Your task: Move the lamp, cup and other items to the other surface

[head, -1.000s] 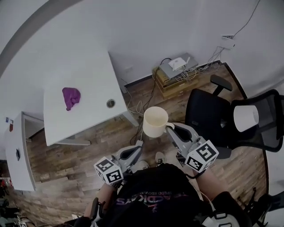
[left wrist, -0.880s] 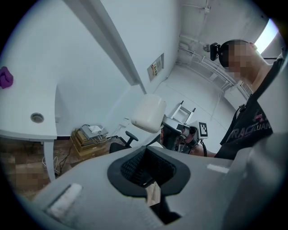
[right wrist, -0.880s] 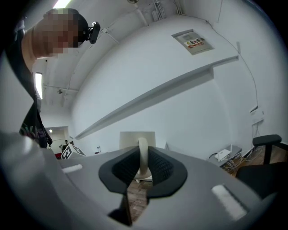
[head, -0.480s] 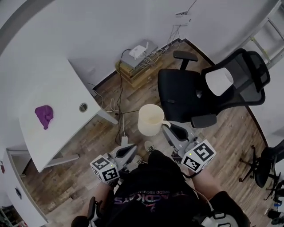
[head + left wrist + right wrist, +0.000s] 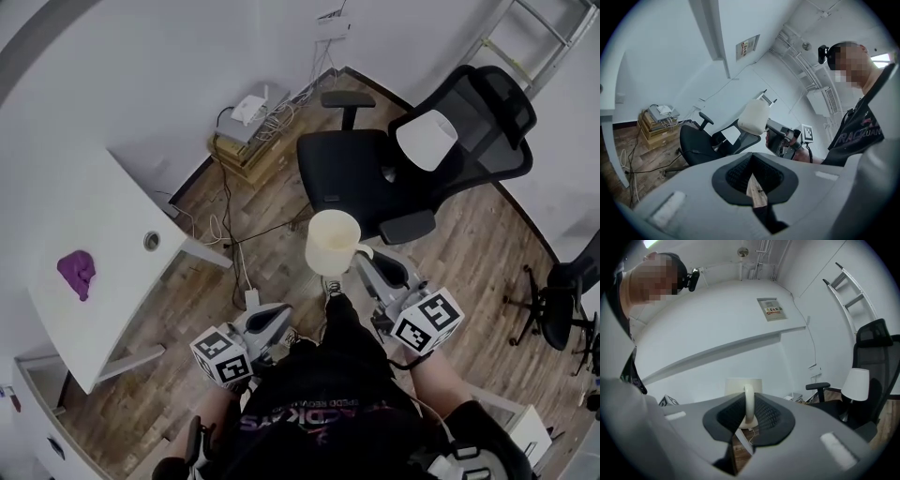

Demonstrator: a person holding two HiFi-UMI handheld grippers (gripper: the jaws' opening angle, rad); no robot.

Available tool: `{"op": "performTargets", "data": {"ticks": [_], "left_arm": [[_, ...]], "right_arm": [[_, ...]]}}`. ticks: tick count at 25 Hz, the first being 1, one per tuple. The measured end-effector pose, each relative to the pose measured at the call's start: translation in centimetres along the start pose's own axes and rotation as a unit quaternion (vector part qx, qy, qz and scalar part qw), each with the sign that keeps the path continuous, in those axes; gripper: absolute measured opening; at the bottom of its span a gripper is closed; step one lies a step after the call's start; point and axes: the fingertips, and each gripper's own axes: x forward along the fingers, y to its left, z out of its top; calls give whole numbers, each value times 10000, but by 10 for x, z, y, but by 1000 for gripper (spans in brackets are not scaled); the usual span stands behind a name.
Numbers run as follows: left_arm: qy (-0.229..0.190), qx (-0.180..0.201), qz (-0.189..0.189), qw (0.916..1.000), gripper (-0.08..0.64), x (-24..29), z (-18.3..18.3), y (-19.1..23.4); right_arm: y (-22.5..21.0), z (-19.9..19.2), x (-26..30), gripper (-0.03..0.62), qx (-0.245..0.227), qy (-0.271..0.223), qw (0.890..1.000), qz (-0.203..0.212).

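Swung off the desk (image 5: 94, 225) toward the chair (image 5: 347, 173) — right gripper (image 5: 364, 258) pinches the handle of the cup (image 5: 332, 242), empty inside; left gripper (image 5: 279, 315) closed, bare.

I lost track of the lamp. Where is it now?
In the head view, upper right: the lamp stands on the seat of the black office chair, beyond the cup held in the right tongs.

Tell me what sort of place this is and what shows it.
Probably a small office or workroom: a black mesh-backed swivel office chair, a white rectangular desk with a round cable hole, and a white box with tangled cables by the wall.
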Motion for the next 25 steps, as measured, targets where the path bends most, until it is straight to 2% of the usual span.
{"op": "performTargets", "data": {"ticks": [3,8,13,17,25], "left_arm": [[59,-33,-59,10000,0,7,-3,-1],[62,-176,175,9997,0,22,-5,11],[22,-337,457,9984,0,56,2,21],[3,-469,627,9969,0,90,5,30],[-103,-697,1023,9923,0,159,26,47]], "right_arm": [[-31,5,-8,51,59,-62,9994,-337],[-94,19,-14,51,23,-151,9969,-777],[-181,27,-7,51,97,-89,9938,-1101],[-251,20,13,51,204,91,9922,-1224],[-378,-23,75,51,453,744,9877,-1295]]}}
